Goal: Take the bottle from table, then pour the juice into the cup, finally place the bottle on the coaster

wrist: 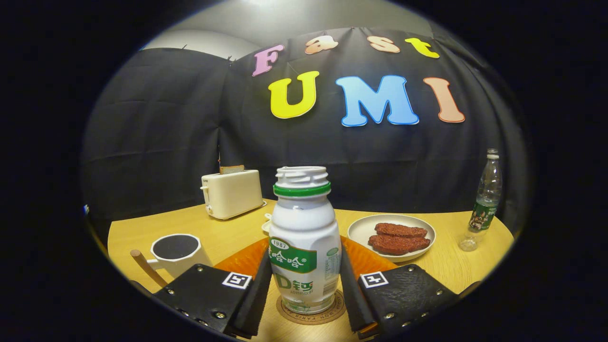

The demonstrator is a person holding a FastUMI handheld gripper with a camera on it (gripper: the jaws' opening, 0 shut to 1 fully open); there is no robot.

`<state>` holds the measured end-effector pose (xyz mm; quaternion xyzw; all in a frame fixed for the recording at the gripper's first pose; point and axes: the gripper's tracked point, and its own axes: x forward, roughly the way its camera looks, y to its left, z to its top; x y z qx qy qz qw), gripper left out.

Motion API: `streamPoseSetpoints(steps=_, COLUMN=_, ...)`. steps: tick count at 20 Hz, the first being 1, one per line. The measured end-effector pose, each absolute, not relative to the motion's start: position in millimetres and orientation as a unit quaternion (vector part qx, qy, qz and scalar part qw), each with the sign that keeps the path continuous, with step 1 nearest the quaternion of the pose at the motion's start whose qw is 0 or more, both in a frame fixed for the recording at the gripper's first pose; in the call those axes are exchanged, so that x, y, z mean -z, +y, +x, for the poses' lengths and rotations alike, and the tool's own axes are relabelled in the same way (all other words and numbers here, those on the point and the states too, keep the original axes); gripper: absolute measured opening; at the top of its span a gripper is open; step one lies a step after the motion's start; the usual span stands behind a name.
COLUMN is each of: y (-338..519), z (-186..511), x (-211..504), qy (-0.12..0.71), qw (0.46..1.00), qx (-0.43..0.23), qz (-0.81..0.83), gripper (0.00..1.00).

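Observation:
A white juice bottle with a green neck ring and a green label stands upright with no cap, its base on a round cork coaster. My gripper is shut on the bottle, with one finger pressed against each side of its body. To the left of the left finger sits a white cup with a dark inside and a wooden handle. I cannot tell how much juice is in the cup or the bottle.
An orange mat lies behind the coaster on the round wooden table. A plate of red meat slices sits right of the bottle, with a clear water bottle further right. A cream toaster stands at the back left.

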<state>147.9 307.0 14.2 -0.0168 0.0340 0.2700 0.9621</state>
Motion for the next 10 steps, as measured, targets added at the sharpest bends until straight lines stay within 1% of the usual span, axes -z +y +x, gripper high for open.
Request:
streamPoseSetpoints(steps=4, y=306, z=143, x=-12, qy=0.034, qw=0.962, qx=-0.272, qz=-0.004, gripper=0.73)
streamPoseSetpoints(steps=5, y=305, z=142, x=-15, qy=0.029, qw=0.962, qx=-0.27, qz=0.005, gripper=0.78)
streamPoseSetpoints(steps=6, y=303, z=141, x=-21, qy=0.024, qw=0.963, qx=-0.27, qz=0.015, gripper=0.8)
streamPoseSetpoints(steps=7, y=302, z=140, x=-25, qy=0.018, qw=0.963, qx=-0.267, qz=0.018, gripper=0.9)
streamPoseSetpoints(steps=9, y=295, z=135, x=-33, qy=0.008, qw=0.966, qx=-0.26, qz=0.013, gripper=0.96)
streamPoseSetpoints(steps=10, y=291, z=132, x=-39, qy=0.002, qw=0.967, qx=-0.256, qz=0.011, gripper=0.96)
